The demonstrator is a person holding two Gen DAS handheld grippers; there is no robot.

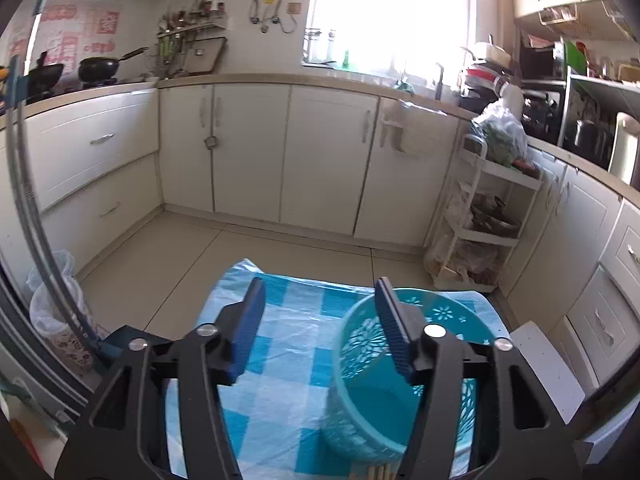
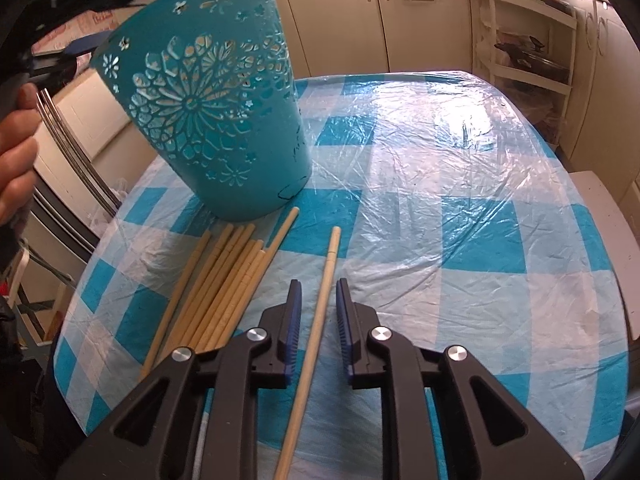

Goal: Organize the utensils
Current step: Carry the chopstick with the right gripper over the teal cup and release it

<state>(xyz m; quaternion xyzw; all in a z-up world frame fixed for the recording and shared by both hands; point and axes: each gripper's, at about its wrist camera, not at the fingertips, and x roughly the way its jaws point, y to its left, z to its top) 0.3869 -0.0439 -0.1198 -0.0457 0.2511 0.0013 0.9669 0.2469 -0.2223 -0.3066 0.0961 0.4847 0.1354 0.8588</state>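
A worktop (image 2: 460,208) covered in a blue-and-white checked plastic cloth fills the right wrist view. A teal basket (image 2: 216,96) with cut-out flower patterns stands at about 11 o'clock on it, its rim leaning toward the upper left. Just below the basket's base, at about 8 o'clock, lies a bundle of pale wooden chopsticks (image 2: 224,288), packed side by side and pointing up toward the basket.

One single chopstick (image 2: 316,328) lies apart from the bundle, just to its right. The right gripper (image 2: 319,316) hangs over it with its fingers parted, one on each side of the stick and not touching it.

In the left wrist view, the left gripper (image 1: 320,328) has its fingers spread wide, holding nothing. Its right finger (image 1: 394,332) overlaps the near rim of the teal basket (image 1: 372,408), which sits at about 5 o'clock; contact cannot be told. White kitchen cabinets (image 1: 248,148) run behind the worktop.
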